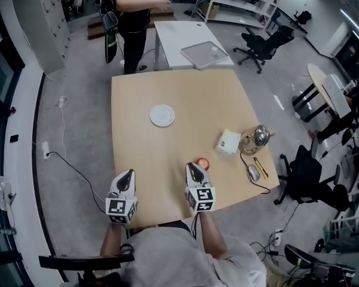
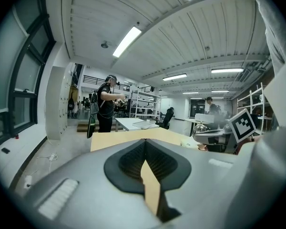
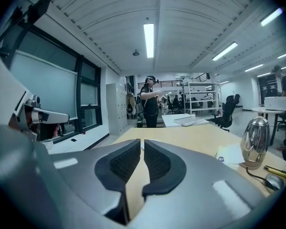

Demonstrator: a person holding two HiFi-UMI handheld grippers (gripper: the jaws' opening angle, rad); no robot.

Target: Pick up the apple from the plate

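apple (image 1: 202, 163): red, sits on the counter (image 1: 191, 94), well apart from the white plate (image 1: 162, 115), which lies at its 11 o'clock | right gripper (image 1: 191, 166): tip just beside the apple, apple at its 3 o'clock, jaws almost pressed together, nothing in them | left gripper (image 1: 127, 173): at 9 o'clock of the right one, jaws closed, nothing in them

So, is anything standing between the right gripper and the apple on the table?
Nothing visible does. The apple lies on the bare table, close beside the tip of the right gripper, on its right side in the head view. The white plate is empty and lies farther away, not between them.
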